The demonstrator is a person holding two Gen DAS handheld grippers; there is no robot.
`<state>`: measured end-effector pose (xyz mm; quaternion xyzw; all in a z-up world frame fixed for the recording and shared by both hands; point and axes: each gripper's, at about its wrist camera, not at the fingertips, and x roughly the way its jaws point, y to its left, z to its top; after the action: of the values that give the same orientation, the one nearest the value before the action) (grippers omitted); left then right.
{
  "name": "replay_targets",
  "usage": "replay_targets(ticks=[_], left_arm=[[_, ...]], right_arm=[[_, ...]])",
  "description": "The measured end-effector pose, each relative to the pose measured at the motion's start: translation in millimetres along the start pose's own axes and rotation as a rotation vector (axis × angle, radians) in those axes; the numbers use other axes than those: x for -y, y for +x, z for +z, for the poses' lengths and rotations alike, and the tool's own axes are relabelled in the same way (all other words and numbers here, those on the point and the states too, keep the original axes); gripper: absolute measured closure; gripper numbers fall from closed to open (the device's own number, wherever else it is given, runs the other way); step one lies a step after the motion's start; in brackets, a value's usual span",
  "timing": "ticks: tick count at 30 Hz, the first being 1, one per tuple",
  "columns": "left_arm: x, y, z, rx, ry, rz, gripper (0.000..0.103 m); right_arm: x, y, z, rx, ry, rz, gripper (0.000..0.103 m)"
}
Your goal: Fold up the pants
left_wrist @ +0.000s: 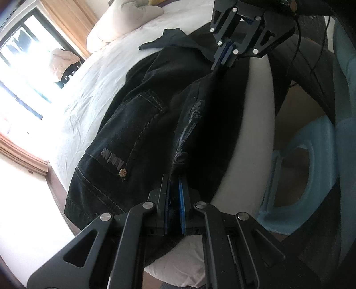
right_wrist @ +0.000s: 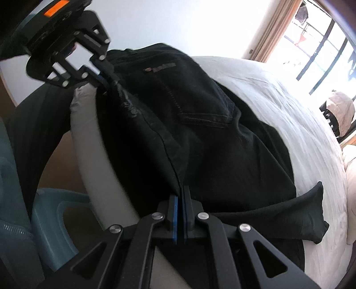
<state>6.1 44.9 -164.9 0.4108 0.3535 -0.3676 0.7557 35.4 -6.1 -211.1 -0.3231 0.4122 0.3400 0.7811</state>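
Note:
Black denim pants [left_wrist: 142, 124] lie bunched on a white bed, back pocket and a metal button showing; they also show in the right wrist view [right_wrist: 195, 115]. My left gripper [left_wrist: 174, 180] is shut on a fold of the pants at the bed's near edge. My right gripper [right_wrist: 181, 189] is shut on the same edge of the pants farther along. Each gripper shows in the other's view: the right gripper [left_wrist: 220, 65] at the top, the left gripper [right_wrist: 106, 82] at the upper left. The cloth edge is stretched between them.
The white bed sheet [left_wrist: 93, 89] spreads past the pants toward a rumpled duvet [left_wrist: 124, 20] and a bright window [left_wrist: 26, 57]. A light blue plastic stool [left_wrist: 300, 177] stands on the floor beside the bed. A dark pant leg end [right_wrist: 311, 213] lies on the sheet.

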Motion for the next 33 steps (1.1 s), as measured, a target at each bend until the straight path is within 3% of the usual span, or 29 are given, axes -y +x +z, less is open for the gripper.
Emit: replay_targets(ticks=[18,26,33], left_arm=[[7.8,7.6,-1.7,-0.019,0.035,-0.032,0.097],[12.1,25.2,-3.9,-0.042,0.013,-0.03,0.095],[12.5,22.8,-4.4,-0.032,-0.029,-0.011,0.093]], right_arm=[[-26.1,1.6,-17.4,-0.042,-0.033,-0.029,0.099],[-29.4,14.5,-23.3,-0.057,-0.017,-0.031,0.098],[-29.9,12.7,-30.6,-0.019,0.032,-0.062,0.093]])
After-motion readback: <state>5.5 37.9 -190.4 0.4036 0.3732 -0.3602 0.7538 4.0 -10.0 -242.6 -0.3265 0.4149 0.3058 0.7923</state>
